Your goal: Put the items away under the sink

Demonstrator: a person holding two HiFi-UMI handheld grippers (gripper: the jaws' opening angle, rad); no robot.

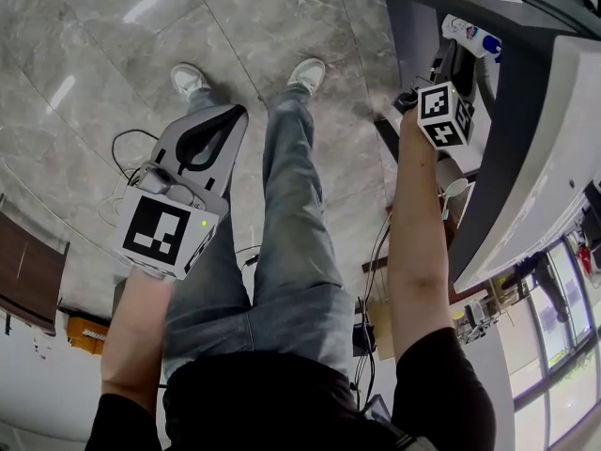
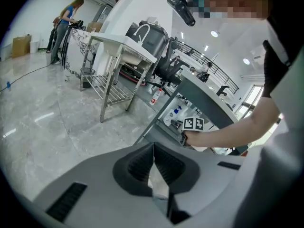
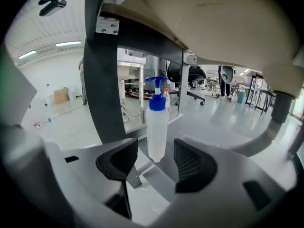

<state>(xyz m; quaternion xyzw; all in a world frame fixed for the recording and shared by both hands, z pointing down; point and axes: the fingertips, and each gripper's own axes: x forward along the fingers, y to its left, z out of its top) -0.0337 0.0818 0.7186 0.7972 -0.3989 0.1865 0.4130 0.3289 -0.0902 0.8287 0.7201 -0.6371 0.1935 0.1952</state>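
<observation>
A white bottle with a blue pump top (image 3: 157,127) stands upright on the grey shelf (image 3: 213,132) under the white sink basin (image 1: 563,158). My right gripper (image 3: 156,158) is open, its jaws on either side of the bottle's lower part with a gap on each side. In the head view the right gripper (image 1: 449,73) reaches in below the basin, and the bottle (image 1: 472,38) shows just beyond it. My left gripper (image 1: 228,113) hangs over the person's legs, shut and empty. The left gripper (image 2: 153,148) has its pads pressed together.
A dark frame post (image 3: 102,80) stands left of the bottle. Cables (image 1: 122,144) lie on the grey tiled floor. A steel-legged sink table (image 2: 118,70) and an office chair (image 2: 166,65) stand further off. A person (image 2: 61,27) stands far away.
</observation>
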